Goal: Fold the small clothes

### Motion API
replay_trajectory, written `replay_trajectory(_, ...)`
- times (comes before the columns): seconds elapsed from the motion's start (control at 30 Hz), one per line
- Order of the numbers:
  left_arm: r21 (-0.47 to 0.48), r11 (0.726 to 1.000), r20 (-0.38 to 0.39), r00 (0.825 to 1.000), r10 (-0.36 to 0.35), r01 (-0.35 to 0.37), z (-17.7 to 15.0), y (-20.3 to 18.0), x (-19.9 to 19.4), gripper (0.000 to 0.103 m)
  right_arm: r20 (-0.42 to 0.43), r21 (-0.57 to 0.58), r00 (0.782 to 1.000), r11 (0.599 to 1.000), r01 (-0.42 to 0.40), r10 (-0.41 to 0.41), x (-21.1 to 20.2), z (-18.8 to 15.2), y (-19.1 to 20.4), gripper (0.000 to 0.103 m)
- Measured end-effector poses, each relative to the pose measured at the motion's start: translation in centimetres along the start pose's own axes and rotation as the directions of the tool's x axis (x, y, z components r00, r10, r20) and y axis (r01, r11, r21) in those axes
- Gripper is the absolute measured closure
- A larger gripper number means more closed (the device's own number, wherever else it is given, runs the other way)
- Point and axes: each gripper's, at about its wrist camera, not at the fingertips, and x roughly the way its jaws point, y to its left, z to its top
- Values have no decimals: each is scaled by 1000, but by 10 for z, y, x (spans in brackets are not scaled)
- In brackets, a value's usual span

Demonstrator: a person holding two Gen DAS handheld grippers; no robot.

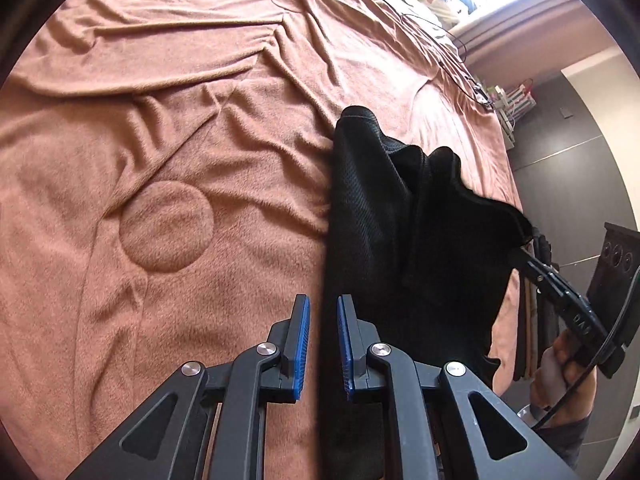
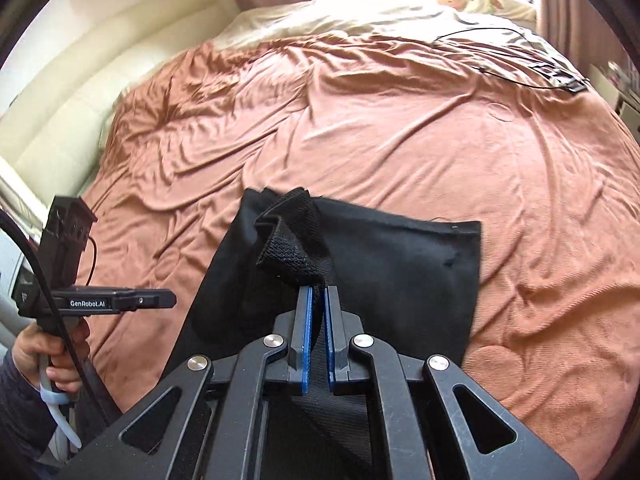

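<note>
Blue-padded fingers (image 2: 306,344) of the right gripper (image 2: 318,300) are pinched shut on a bunched waistband fold of the black garment (image 2: 400,272), lifting that edge while the rest lies on the rust-coloured blanket (image 2: 400,120) over the bed. Soft, light knit like this sags and bunches, so a hem or corner looks the best hold. In the left wrist view, the left gripper (image 1: 323,308) stands slightly open at the cloth's near edge, seemingly gripping nothing. A black cable (image 2: 500,36) lies well apart.
</note>
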Motion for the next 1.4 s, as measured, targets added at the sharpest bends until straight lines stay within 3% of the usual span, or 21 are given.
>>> replay_trajectory(0.1,15,1000,-5,1000,21,-21,8,-6,6,86,18,65,1000,998,7,-8,-5,-2,-23,101)
replay_trajectory(0.23,29,998,3,999,49,-49,19,-13,12,75,31,166,999,986,31,-37,-4,-4,-55,101)
replay_trajectory(0.53,59,992,19,993,113,-114,52,-28,29,74,39,315,999,949,21,-35,8,-10,-92,101)
replay_trajectory(0.7,67,989,31,991,128,-130,70,-28,34,72,75,398,994,912,-98,74,11,-14,-102,100)
replay_trajectory(0.77,66,987,37,989,142,-144,75,-27,35,63,87,406,992,906,-118,91,15,-11,-103,100)
replay_trajectory(0.93,70,991,44,992,115,-118,83,-28,38,63,94,431,988,889,-151,122,30,-9,-113,100)
replay_trajectory(0.97,73,989,45,991,122,-125,84,-28,39,63,94,436,988,887,-154,126,33,-10,-115,97)
replay_trajectory(1.03,77,991,43,993,109,-112,88,-29,43,62,94,434,988,889,-148,119,39,-12,-118,83)
replay_trajectory(1.07,77,991,40,993,107,-110,90,-28,44,62,91,429,990,893,-137,107,41,-13,-119,69)
replay_trajectory(1.1,78,990,39,993,112,-114,92,-28,46,62,91,426,991,895,-130,101,42,-14,-120,61)
replay_trajectory(1.4,95,991,35,995,93,-96,99,-22,59,62,94,376,989,916,-137,110,43,1,-116,61)
